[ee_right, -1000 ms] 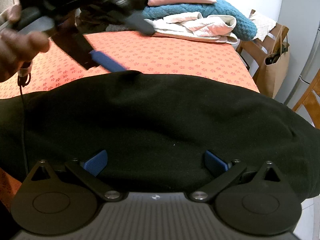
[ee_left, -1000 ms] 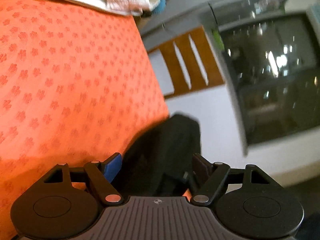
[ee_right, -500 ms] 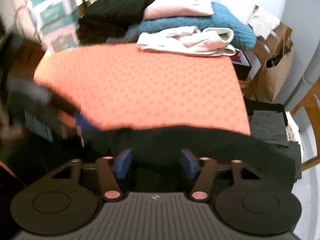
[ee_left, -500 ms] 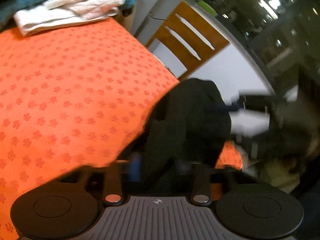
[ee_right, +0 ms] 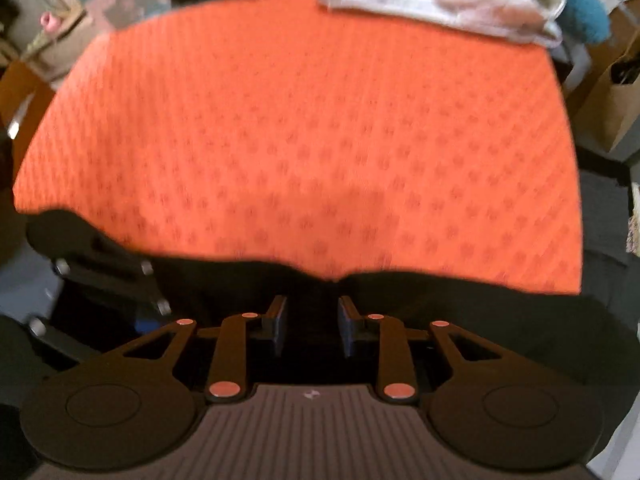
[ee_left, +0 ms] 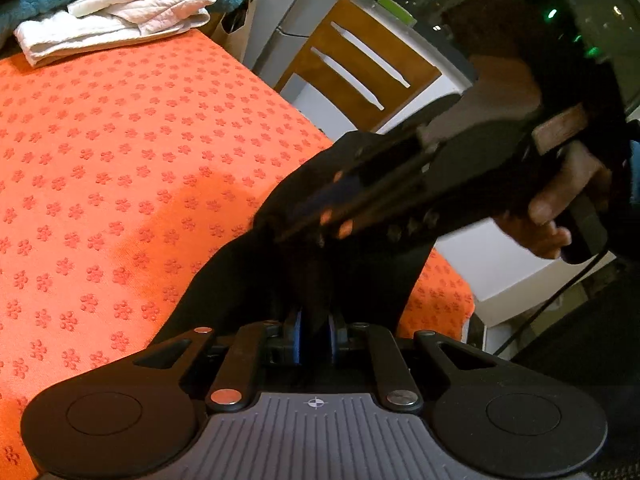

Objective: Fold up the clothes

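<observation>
at the near edge of the orange table, we now pinch the black garment: left gripper clamped with jaws easing open, right gripper closing from wide open. ready to lift it.

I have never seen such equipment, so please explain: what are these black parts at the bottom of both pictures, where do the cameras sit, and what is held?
No robot here: a person carries one hand-held two-finger gripper in each hand, each with a camera looking along its fingers. The left gripper has blue pads pinching a black fabric garment; its jaws are opening slightly. That view also shows the person's hand holding the other tool. The right gripper is closing, with the garment between its jaws. An orange patterned tablecloth lies beneath, and folded white and teal textiles at the far edge.
</observation>
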### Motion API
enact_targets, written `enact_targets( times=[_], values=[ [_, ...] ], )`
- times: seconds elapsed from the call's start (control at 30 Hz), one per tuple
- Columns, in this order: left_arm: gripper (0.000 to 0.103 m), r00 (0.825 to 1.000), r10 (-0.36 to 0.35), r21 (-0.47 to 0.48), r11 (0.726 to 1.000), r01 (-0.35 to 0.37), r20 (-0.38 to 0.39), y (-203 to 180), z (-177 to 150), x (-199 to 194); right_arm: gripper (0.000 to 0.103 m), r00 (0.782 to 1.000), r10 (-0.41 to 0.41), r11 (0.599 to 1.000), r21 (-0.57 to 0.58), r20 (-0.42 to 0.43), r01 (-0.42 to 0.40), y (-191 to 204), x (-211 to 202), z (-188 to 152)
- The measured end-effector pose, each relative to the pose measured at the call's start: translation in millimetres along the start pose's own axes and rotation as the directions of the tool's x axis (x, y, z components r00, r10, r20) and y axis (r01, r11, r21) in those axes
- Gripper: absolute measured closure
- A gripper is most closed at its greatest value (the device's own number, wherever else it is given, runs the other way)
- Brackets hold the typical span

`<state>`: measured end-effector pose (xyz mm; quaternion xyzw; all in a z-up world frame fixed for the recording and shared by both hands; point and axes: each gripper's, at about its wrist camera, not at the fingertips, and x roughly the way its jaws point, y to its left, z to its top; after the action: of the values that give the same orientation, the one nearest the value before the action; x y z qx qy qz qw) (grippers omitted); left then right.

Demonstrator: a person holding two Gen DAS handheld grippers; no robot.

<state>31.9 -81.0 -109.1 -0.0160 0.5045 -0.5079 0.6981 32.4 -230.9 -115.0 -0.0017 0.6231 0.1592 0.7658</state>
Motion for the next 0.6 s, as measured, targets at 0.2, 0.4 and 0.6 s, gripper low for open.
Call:
enact_targets(
  times=[0.2, 0.4, 0.6],
  values=[
    [0.043, 0.998, -0.022, -0.069, 0.997, 0.026, 0.061, 11, 4, -10, 0.098, 0.995, -0.019, 1.000, 0.022, 0.096, 0.017, 3, -22, -9],
    [0.038, 0.992, -0.119, -0.209, 0.970, 0.125, 0.043, 37, 18, -8, 0.099, 0.982, -0.024, 0.999, 0.049, 0.189, 0.015, 4, -42, -14],
    [0.037, 0.986, -0.158, -0.220, 0.965, 0.144, -0.045, 41, 26, 3, 0.099, 0.971, -0.026, 0.998, 0.058, 0.238, 0.012, 6, -46, -18]
  ],
)
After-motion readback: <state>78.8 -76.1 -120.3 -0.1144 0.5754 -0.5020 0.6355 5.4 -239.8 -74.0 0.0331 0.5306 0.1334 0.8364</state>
